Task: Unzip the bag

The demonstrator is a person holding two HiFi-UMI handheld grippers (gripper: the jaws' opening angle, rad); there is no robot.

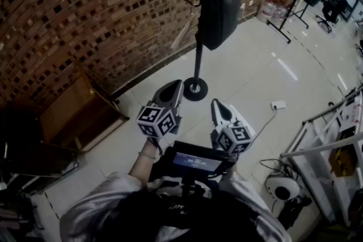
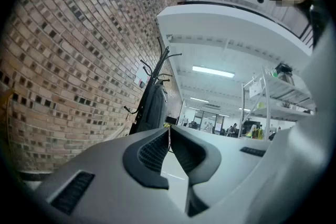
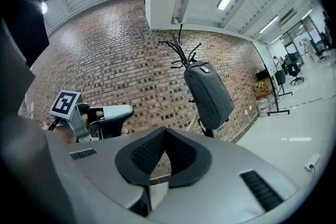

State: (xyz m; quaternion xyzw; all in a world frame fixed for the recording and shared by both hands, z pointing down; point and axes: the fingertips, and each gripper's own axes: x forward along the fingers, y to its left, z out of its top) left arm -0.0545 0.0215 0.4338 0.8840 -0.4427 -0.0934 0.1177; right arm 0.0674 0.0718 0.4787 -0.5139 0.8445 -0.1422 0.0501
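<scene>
A dark grey bag (image 1: 221, 4) hangs upright from a black coat stand (image 1: 197, 59) in front of the brick wall; it also shows as the bag (image 3: 209, 94) in the right gripper view and the bag (image 2: 153, 107) in the left gripper view. My left gripper (image 1: 174, 88) and right gripper (image 1: 216, 103) hover side by side well short of the bag, near the person's chest. The left gripper (image 2: 169, 128) has its jaws pressed together on nothing. The right gripper (image 3: 166, 130) is likewise shut and empty. The zip is too small to make out.
The stand's round base (image 1: 195, 89) rests on the pale tiled floor. A wooden cabinet (image 1: 79, 113) stands against the wall at left. Metal racks (image 1: 334, 139), a power strip (image 1: 278, 105) with a cable and a round white device (image 1: 281, 187) lie to the right.
</scene>
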